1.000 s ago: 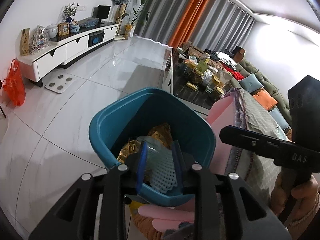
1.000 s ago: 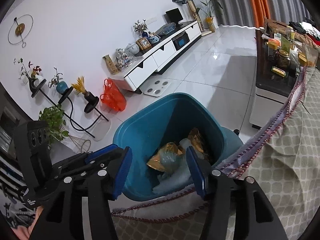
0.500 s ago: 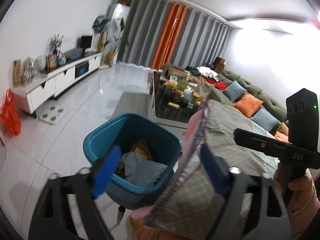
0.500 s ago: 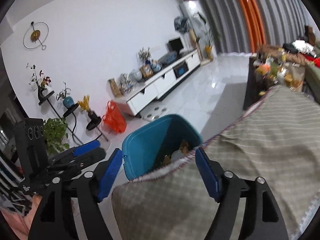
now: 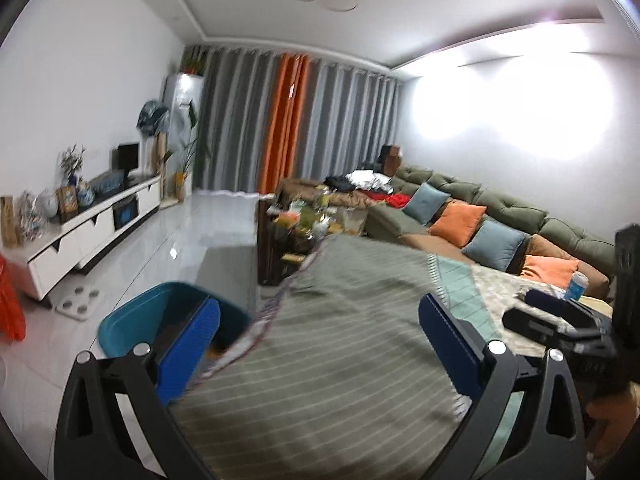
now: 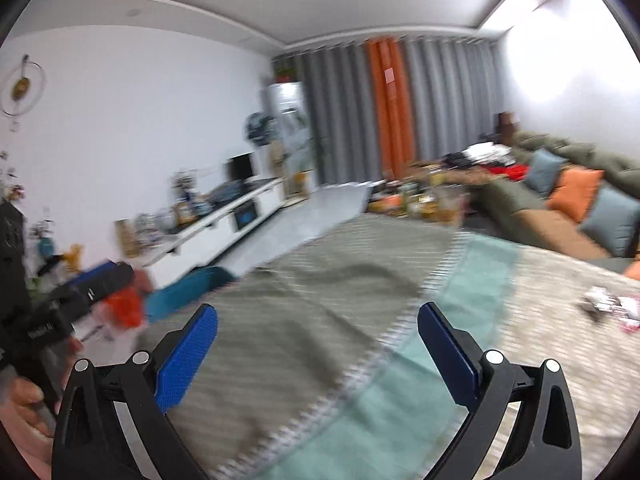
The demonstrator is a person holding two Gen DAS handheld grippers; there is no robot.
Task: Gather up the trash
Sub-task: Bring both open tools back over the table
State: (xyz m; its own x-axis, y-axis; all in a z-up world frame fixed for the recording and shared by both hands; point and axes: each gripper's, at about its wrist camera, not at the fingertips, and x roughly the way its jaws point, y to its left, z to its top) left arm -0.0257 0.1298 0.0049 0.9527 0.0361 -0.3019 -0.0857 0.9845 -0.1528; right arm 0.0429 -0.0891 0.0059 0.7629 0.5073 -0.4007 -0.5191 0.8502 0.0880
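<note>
My left gripper [image 5: 320, 342] hangs over the striped grey-green cloth [image 5: 340, 344] on the table. Its jaws are opening wide, and nothing is between the blue pads [image 5: 192, 344]. The teal trash bin [image 5: 136, 320] stands on the floor to its lower left, partly hidden by the left finger. My right gripper [image 6: 318, 354] is also over the cloth, its jaws opening and empty. To the far right of it, crumpled wrappers [image 6: 608, 306] lie on the cloth. The bin [image 6: 180, 292] shows at the table's left edge. Each gripper appears in the other's view: the right gripper [image 5: 552, 320] and the left gripper [image 6: 100, 278].
A blue-and-white can [image 5: 578, 282] stands on the table near the green sofa [image 5: 500, 204]. A cluttered dark coffee table [image 5: 304, 224] sits beyond the table. A white TV cabinet [image 5: 92, 232] lines the left wall, with an orange bag [image 6: 124, 308] on the floor.
The left gripper let go of a white foam net into the bin. Both grippers pulled back from the bin, rose over the covered table and spread their jaws wide.
</note>
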